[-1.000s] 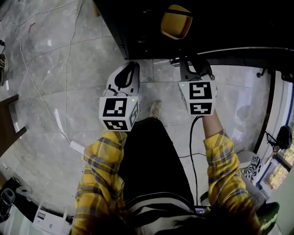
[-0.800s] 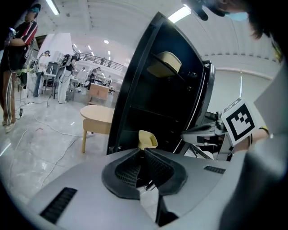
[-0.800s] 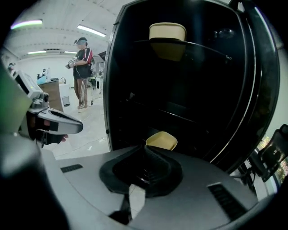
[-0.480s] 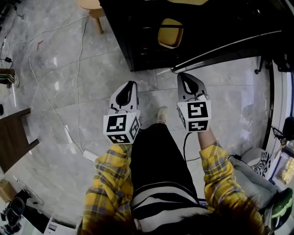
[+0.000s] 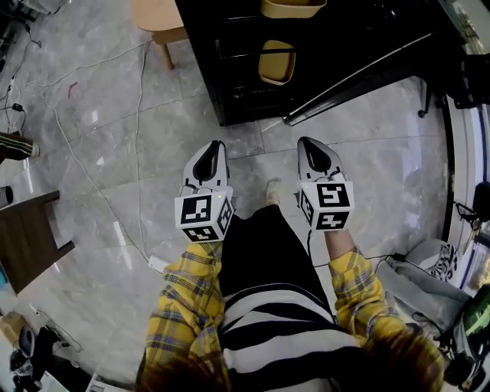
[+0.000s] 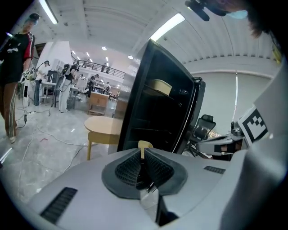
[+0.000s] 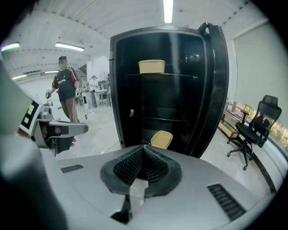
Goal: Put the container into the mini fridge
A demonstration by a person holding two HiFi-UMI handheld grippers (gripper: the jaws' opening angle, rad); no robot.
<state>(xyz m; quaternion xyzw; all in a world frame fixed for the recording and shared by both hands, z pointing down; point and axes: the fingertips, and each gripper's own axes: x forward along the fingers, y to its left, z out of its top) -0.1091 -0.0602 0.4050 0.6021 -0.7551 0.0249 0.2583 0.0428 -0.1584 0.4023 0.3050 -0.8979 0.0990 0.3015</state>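
Container [image 7: 161, 138] pale yellow, tilted inside mini fridge [image 7: 118, 90]; left gripper [image 6: 143, 155], right gripper [image 7: 144, 150] fingers together.

Bright ceiling strips [image 7: 168, 10] — floor glare, fisheye-warped edges, sharp focus.

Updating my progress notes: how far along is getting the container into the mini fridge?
Looks done: an upper container and a lower container sit inside the mini fridge. In hand: nothing; the left gripper and right gripper are shut and empty. Left: perhaps only closing the open door.
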